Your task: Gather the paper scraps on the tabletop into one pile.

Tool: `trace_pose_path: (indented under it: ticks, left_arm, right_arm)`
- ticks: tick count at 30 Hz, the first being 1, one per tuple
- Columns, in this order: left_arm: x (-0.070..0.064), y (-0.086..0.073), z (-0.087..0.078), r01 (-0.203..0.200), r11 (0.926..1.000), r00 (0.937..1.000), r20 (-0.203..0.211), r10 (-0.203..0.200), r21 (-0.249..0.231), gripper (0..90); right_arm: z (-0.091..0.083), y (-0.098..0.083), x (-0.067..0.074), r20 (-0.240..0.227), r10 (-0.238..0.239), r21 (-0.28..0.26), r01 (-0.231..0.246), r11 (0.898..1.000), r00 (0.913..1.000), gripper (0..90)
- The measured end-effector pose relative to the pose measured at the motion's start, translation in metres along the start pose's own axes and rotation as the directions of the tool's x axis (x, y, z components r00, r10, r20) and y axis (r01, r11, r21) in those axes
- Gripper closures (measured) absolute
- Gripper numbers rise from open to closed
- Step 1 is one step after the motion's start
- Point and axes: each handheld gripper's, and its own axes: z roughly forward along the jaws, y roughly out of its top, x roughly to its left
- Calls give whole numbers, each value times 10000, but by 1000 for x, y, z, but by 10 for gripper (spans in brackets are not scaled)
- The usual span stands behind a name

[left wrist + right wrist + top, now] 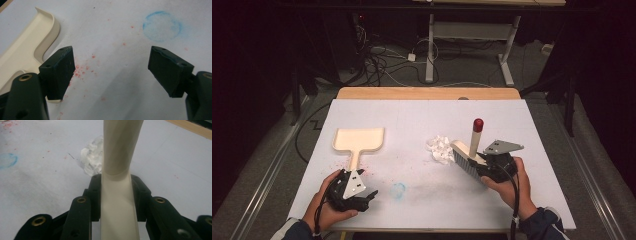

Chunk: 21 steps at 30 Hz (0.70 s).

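Note:
A cream dustpan (358, 140) lies flat on the white sheet at the left, its handle pointing toward me. My left gripper (362, 196) hovers open just right of the handle's end (30, 50), with nothing between its jaws. My right gripper (488, 167) is shut on the cream handle of a hand brush (469, 150), whose red-capped end (478, 124) points up. The brush handle (119, 177) runs up between the jaws. Its bristles rest on the sheet next to a crumpled white paper wad (440, 148), which also lies just left of the handle (92, 157).
A blue chalk ring (398, 189) and red specks (80, 71) mark the white sheet (427, 120). The wooden table edge (427, 93) shows at the far side. Beyond it stand a desk frame and loose cables on the floor.

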Motion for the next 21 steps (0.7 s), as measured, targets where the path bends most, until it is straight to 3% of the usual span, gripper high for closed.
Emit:
trace_pose_path:
  ticks: [6, 12, 15, 21]
  left_arm:
    - [1, -1, -1, -1, 10000, 10000, -53, 1, -9, 214]
    - [4, -1, -3, 35, 10000, 9998, -208, -36, -35, 214]
    - [6, -1, -5, 211, 9996, 9993, -291, -216, -168, 213]
    - [11, -2, -5, 440, 9987, 9982, -399, -449, -252, 213]
  right_arm:
    - [-4, 0, -2, 153, 20, -194, -17, 9998, 9999, 677]
    - [-21, -1, -12, 128, 419, -975, -404, 9944, 9990, 677]
    - [-26, -2, -16, 154, 309, -1367, -286, 9902, 9994, 677]
    - [-29, -5, -25, 329, 522, -1474, -468, 9880, 9981, 677]
